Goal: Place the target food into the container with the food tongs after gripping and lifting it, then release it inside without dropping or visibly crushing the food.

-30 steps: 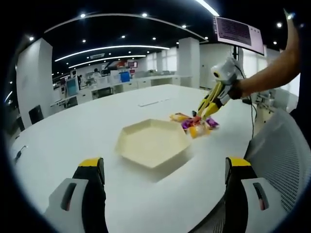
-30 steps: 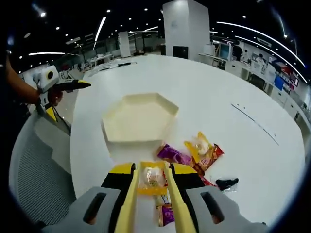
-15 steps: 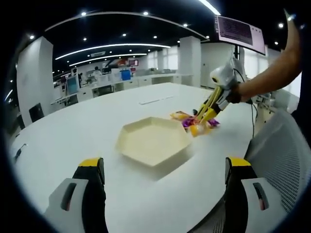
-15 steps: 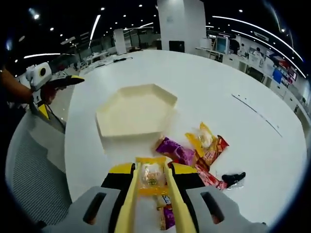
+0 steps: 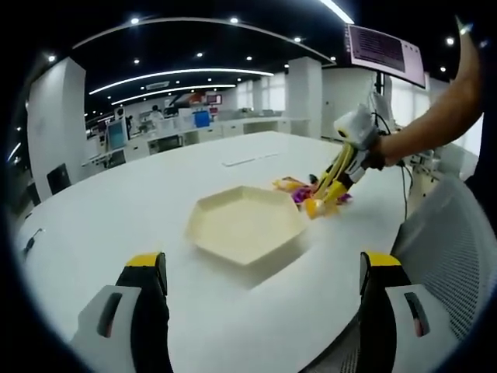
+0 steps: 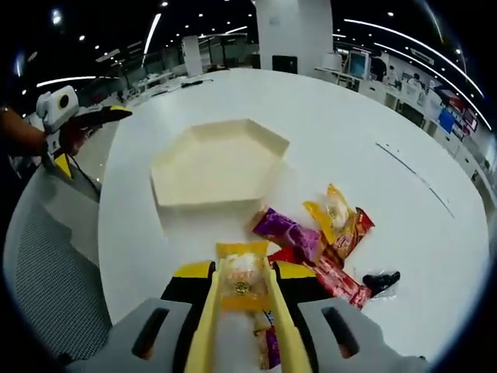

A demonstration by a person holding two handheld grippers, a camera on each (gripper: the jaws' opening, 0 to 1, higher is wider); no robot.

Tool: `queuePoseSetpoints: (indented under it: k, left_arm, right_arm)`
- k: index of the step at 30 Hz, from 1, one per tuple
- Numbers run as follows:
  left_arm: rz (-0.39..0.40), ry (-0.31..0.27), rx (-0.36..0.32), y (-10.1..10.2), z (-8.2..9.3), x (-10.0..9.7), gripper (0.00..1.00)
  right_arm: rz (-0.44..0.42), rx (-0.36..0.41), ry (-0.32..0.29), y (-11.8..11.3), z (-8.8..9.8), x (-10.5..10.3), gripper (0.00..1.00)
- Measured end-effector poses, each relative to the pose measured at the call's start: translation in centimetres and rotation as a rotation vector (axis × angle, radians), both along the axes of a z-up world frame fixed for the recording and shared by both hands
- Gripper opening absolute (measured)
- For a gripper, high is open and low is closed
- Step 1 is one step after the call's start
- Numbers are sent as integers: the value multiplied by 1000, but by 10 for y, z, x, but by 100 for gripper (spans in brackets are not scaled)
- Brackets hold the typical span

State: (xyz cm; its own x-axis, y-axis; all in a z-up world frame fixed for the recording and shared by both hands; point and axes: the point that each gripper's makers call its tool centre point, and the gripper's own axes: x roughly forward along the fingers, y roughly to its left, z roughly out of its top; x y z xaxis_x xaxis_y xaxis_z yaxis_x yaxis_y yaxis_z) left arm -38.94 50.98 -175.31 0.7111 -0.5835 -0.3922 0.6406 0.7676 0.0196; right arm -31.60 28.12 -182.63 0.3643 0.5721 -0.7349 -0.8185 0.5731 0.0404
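Snack (image 6: 242, 273): yellow-orange wrapper, clear window, pale round cake inside; clamped between right gripper (image 6: 243, 284) tongs above counter (image 6: 373, 116), short of cream hexagonal tray (image 6: 213, 163). Left gripper (image 5: 264, 268) jaws apart, empty.

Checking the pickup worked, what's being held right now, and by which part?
The right gripper, through yellow tongs, pinches a yellow snack packet by its long sides. The left gripper holds nothing.

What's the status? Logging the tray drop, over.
Right tongs shut on yellow snack packet, short of the hexagonal tray. Left tongs open, idle. Path clear.
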Motion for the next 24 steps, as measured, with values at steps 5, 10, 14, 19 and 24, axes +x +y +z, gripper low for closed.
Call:
queuePoseSetpoints:
  k: [5,10,14,19,24]
  left_arm:
    - [1,1,5,1,-1,0,100]
    - [-5,5,11,0,-2,0,100]
    - [-5,7,14,0,-3,0,100]
    - [3,6,22,2,-3,1,100]
    - [21,-9,34,5,-2,3,99]
  right_arm:
    - [19,-31,8,1,-4,0,29]
    - [19,-48,10,2,-5,1,28]
    - [5,-52,13,3,-5,2,25]
    - [-10,-36,38,3,-5,3,22]
    - [-21,-20,40,4,-3,7,22]
